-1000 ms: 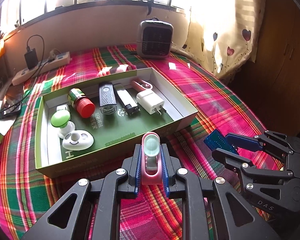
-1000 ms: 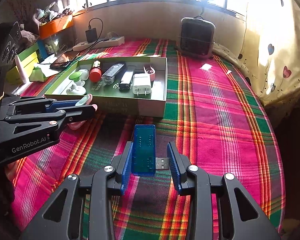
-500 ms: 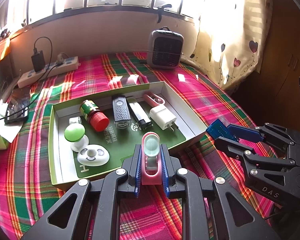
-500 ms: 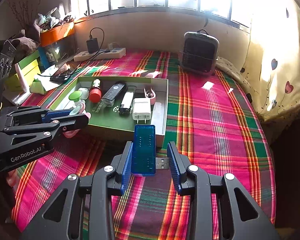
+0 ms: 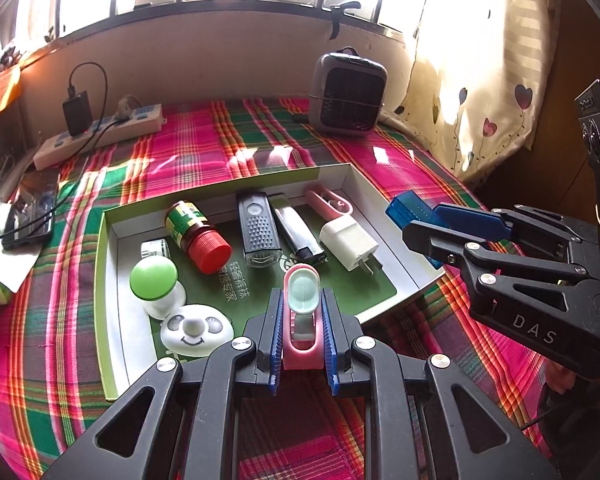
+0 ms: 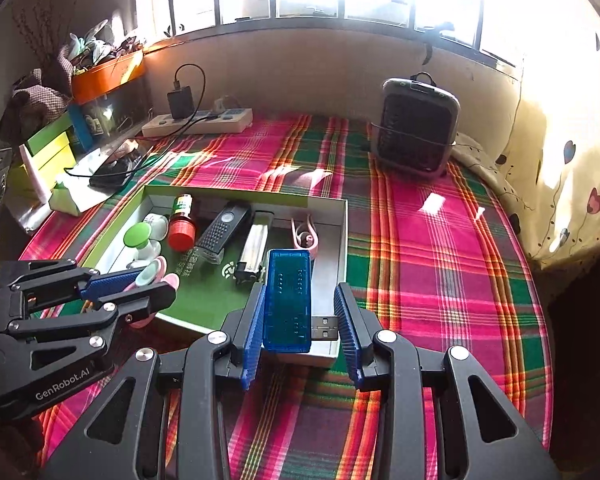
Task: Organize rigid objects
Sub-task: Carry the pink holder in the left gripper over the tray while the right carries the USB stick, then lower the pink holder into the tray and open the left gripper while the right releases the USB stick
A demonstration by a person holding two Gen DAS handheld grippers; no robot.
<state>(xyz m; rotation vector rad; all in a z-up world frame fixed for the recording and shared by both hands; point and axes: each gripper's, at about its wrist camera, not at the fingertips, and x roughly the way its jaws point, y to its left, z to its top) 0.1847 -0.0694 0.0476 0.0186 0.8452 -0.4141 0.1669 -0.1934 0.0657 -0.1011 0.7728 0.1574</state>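
My left gripper (image 5: 302,296) is shut on a small pink case with a pale green oval top (image 5: 300,352), held over the near edge of the green-rimmed box (image 5: 108,280). My right gripper (image 6: 300,292) is shut on a translucent blue USB device (image 6: 288,280), whose metal plug (image 6: 324,326) rests against the right finger. It hangs over the box's near right corner (image 6: 342,240). In the left wrist view the right gripper (image 5: 432,220) and blue device (image 5: 406,210) are beside the box's right wall. The right wrist view shows the left gripper (image 6: 148,280) at the box's front left.
Inside the box lie a red-capped bottle (image 5: 198,236), a black device (image 5: 258,232), a lighter (image 5: 296,232), a white charger (image 5: 348,242), a pink clip (image 5: 328,200), a green-topped figure (image 5: 153,280) and a panda piece (image 5: 196,330). Behind stand a heater (image 5: 348,98) and power strip (image 5: 100,136).
Both grippers have moved forward with their loads. The left now reaches over the box's near edge. The right, once beside the box, now holds the blue device over its right corner.
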